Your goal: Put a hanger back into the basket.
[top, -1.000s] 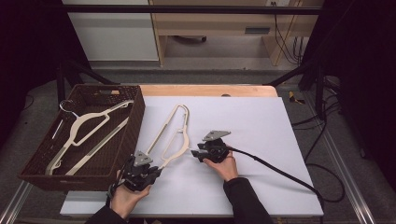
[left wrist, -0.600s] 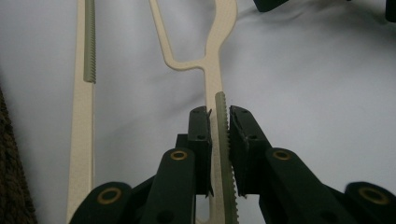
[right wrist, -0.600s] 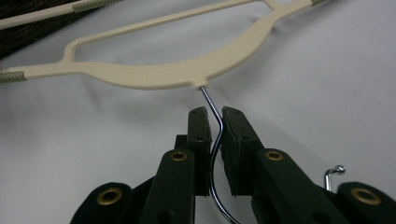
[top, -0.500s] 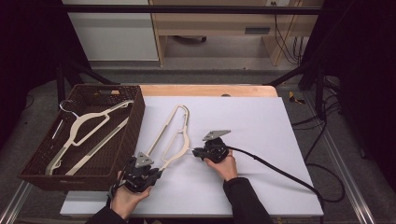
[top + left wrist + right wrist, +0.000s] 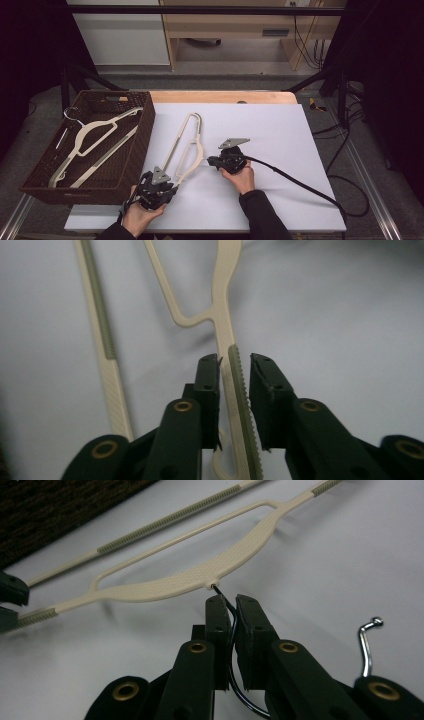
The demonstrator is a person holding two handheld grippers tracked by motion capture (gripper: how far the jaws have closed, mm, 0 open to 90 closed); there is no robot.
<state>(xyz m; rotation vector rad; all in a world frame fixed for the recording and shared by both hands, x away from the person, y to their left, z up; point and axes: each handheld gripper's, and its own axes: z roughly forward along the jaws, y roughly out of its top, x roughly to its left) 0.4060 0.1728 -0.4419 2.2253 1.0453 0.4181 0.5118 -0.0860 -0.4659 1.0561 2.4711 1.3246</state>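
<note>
Cream hanger [image 5: 187,145] lies flat on the white table [image 5: 280,130], just beside the brown basket [image 5: 145,125]. Left gripper [image 5: 235,370] jaws straddle one ribbed arm end, a slight gap on one side. Right gripper [image 5: 232,611] jaws clamped on the hanger's dark wire hook [image 5: 229,611].

So we've got a basket [image 5: 145,125] sitting on the left side of the counter [image 5: 280,135], with one hanger [image 5: 92,137] lying inside it. Just right of the basket, a second hanger [image 5: 187,145] lies flat on the counter, running from the near-left up toward the back. Our left hand-held gripper [image 5: 167,187] is at its near end, and the right hand-held gripper [image 5: 212,161] is just right of its middle, on the hook.
</note>
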